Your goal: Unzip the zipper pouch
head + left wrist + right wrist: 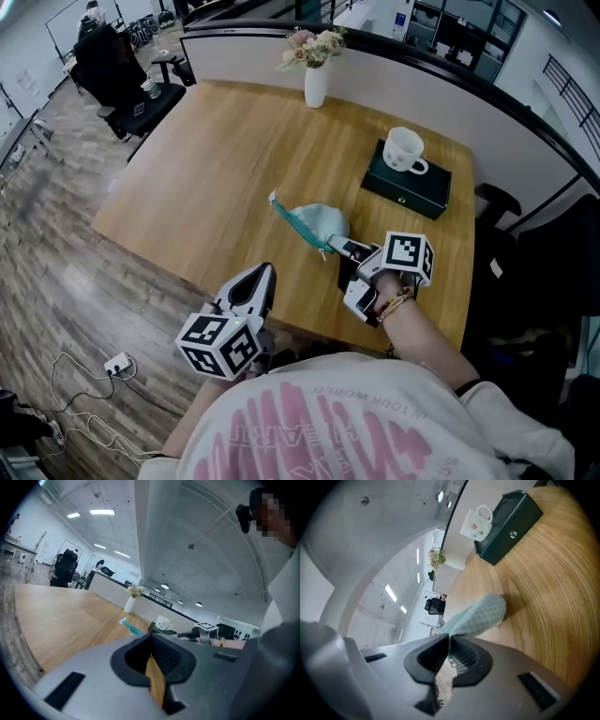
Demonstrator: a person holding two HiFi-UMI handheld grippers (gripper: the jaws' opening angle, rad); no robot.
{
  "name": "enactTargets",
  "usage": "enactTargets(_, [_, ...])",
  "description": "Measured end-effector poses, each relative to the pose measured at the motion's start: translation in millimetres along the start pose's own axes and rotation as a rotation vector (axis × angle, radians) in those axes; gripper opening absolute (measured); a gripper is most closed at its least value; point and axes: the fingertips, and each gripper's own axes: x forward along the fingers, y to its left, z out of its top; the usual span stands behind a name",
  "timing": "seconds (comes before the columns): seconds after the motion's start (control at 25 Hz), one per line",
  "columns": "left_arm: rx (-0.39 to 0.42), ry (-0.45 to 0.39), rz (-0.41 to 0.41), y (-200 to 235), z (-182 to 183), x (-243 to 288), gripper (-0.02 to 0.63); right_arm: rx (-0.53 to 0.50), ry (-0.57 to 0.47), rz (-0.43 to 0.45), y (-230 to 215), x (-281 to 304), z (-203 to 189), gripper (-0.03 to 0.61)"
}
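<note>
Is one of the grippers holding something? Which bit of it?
The right gripper pinches the pouch by its near end, on the zipper edge. The left gripper is shut and holds nothing.

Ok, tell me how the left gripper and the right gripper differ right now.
The left gripper has its jaws shut on nothing; the right gripper has its jaws shut on the near end of the zipper pouch. The left gripper is held at the table's near edge, away from the pouch; the right gripper is over the table, at the pouch. Shared: both have shut jaws.
</note>
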Motion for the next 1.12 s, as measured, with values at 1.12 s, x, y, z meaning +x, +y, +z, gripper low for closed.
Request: enactTargets(1.12, [0.348,-0.04,-0.155,-85.2,53.7,36.6,0.105,-0.177,-0.081,0.318,162.7,-28.8,-1.3,0.011])
